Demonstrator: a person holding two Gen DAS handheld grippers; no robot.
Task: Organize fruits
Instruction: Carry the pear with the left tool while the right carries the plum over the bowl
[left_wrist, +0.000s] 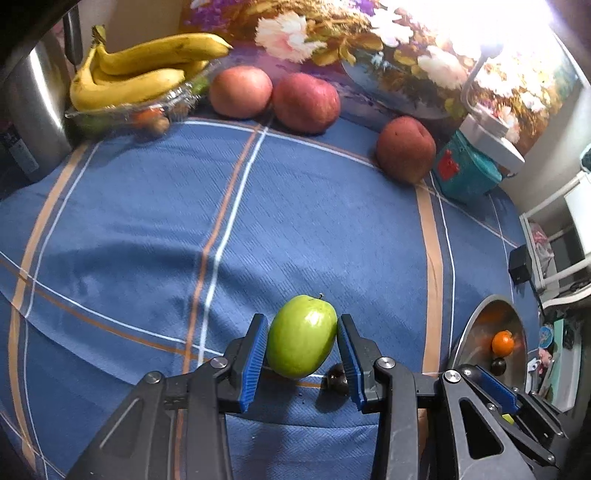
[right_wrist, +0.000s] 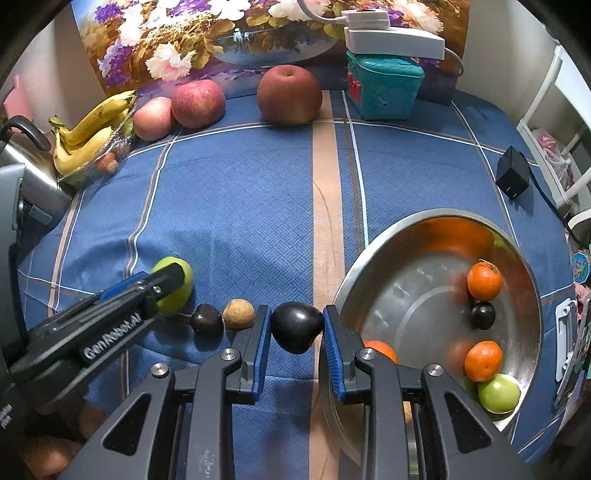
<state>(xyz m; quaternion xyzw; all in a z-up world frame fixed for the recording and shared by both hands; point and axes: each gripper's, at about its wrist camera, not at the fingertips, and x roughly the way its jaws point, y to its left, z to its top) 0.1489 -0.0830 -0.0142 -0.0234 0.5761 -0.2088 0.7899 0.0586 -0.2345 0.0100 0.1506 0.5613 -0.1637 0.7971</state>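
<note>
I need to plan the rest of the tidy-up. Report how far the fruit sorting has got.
Done: three oranges, a small dark fruit and a green fruit lie in the steel bowl.
In hand: left gripper clamps a green apple; right gripper clamps a dark plum.
Left: a dark fruit and a brown one on the cloth.

A blue plaid cloth (right_wrist: 240, 206) covers the counter. On it lie three red apples (right_wrist: 289, 94), a clear tray of bananas (right_wrist: 85, 140), a teal box (right_wrist: 384, 88), a steel bowl (right_wrist: 406, 295), a black adapter (right_wrist: 511, 177), and a small brown fruit (right_wrist: 238, 314) beside a dark one (right_wrist: 206, 319).
</note>
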